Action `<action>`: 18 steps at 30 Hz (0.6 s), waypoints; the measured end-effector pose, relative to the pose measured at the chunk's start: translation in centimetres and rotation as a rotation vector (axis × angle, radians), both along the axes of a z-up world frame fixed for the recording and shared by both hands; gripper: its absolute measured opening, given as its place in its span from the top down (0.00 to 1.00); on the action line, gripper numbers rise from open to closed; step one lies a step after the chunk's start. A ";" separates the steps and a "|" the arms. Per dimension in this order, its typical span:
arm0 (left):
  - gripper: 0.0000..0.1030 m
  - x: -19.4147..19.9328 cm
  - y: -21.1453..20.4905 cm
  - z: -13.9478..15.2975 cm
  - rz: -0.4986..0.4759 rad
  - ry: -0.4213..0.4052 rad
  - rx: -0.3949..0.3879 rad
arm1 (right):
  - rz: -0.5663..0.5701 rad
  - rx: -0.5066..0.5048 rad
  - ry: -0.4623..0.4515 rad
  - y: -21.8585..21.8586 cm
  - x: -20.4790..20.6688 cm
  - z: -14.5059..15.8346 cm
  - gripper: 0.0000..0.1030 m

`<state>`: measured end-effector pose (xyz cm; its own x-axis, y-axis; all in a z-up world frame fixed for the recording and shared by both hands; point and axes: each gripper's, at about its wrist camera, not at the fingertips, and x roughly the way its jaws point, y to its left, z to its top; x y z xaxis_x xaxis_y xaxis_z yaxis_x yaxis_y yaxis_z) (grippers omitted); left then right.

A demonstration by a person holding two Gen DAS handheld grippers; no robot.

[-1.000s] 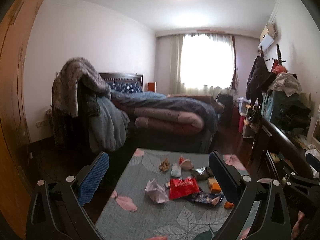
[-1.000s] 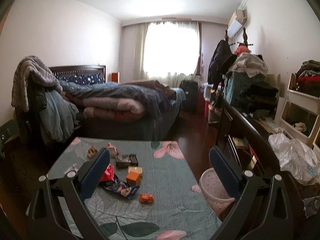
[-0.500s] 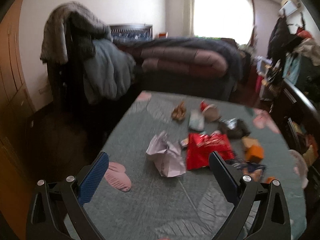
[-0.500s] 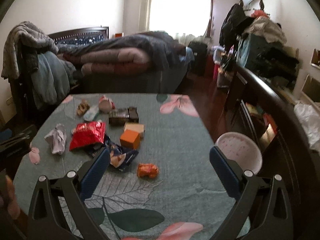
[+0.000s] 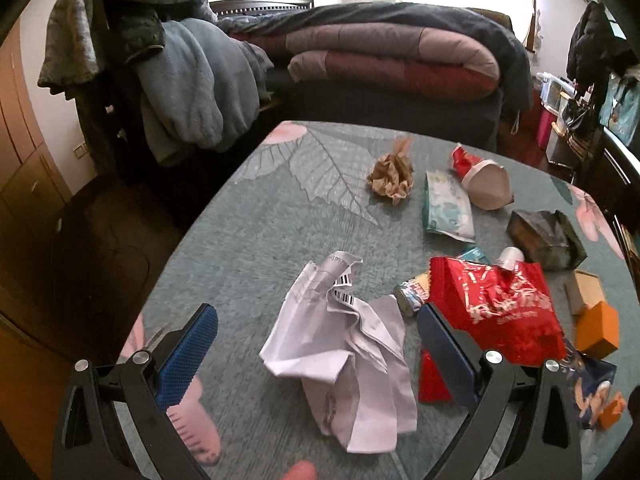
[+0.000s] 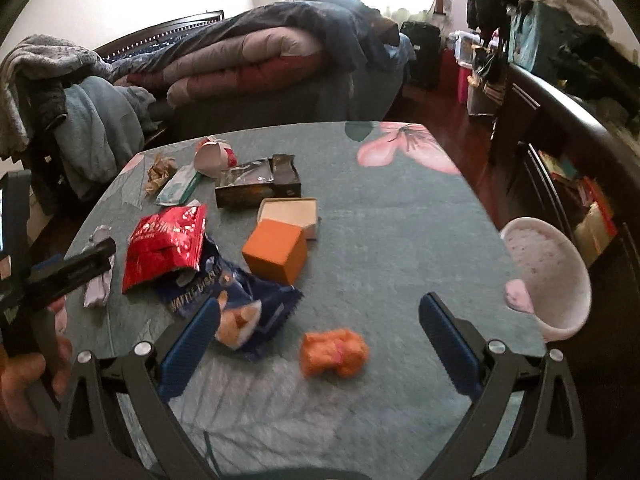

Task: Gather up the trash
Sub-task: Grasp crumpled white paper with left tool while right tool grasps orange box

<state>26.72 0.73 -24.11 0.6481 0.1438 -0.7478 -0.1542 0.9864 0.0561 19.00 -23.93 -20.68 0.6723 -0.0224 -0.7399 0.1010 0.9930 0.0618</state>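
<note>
— From the left tongs' camera, what do you make out?

— The left gripper point(image 5: 316, 344) has its blue-padded jaws wide apart, holding nothing. The crumpled white paper with barcodes point(image 5: 348, 344) lies on the grey-green leaf-patterned tablecloth point(image 5: 256, 216) right between them, running from about 11 o'clock down to 5 o'clock. The red foil snack bag point(image 5: 496, 304) sits at 2 o'clock, partly behind the right-side jaw, and a brown paper wad point(image 5: 392, 176) lies far off at 12.

— So the paper goes first?

— I'd judge so: the jaws already straddle it, though closing might catch the red bag's edge.

— And the other camera?

— The right gripper point(image 6: 320, 336) is likewise spread and empty. A small crumpled orange wrapper point(image 6: 334, 352) lies just ahead between the pads, slightly right of centre. The dark blue snack packet point(image 6: 240, 300) touches the left pad's side, at 10 o'clock. The pale pink waste bin point(image 6: 568, 280) stands off the table's edge at 3 o'clock, nearer this hand.
</note>
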 end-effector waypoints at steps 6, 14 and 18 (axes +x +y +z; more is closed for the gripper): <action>0.14 1.1 0.2 -1.3 -0.005 0.040 -0.019 | 0.000 -0.007 0.004 1.5 3.7 -0.2 0.03; 0.46 1.1 1.2 -1.2 -0.001 0.021 -0.084 | -0.007 -0.025 0.081 2.9 7.2 -2.0 0.19; 0.57 0.8 1.5 -0.7 -0.008 -0.012 -0.105 | -0.010 -0.021 0.117 3.0 8.0 -2.8 0.54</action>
